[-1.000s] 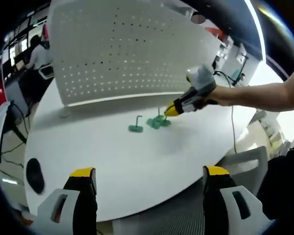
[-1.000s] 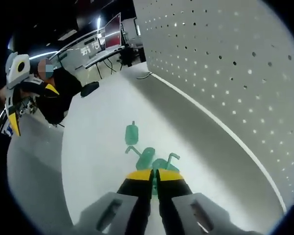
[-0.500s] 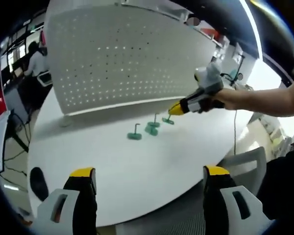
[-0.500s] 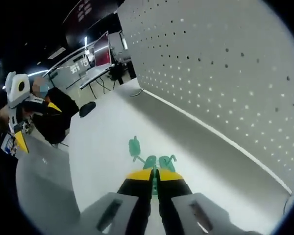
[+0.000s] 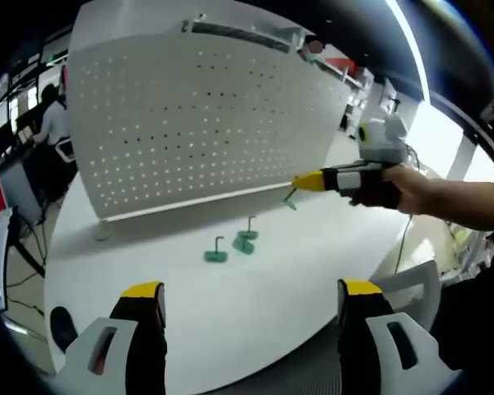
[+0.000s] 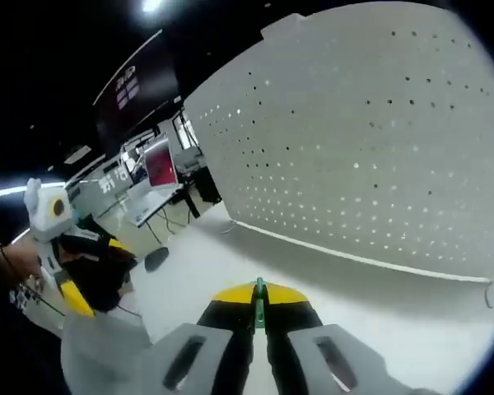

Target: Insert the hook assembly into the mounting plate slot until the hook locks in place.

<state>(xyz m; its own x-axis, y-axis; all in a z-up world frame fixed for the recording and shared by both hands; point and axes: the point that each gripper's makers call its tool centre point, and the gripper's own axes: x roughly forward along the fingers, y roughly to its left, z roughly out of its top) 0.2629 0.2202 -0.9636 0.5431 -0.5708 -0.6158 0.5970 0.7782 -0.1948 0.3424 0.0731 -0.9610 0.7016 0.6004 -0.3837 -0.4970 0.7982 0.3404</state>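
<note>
One green hook (image 5: 290,200) (stem toward pegboard (image 5: 189,123)), right gripper (image 5: 300,182) pinching it.

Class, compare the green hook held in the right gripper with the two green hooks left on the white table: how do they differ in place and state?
The held hook is pinched in the shut right gripper, lifted off the white table near the pegboard. The two table hooks stand free on their bases, ungripped, farther from the pegboard. All three are green and look alike in shape.
</note>
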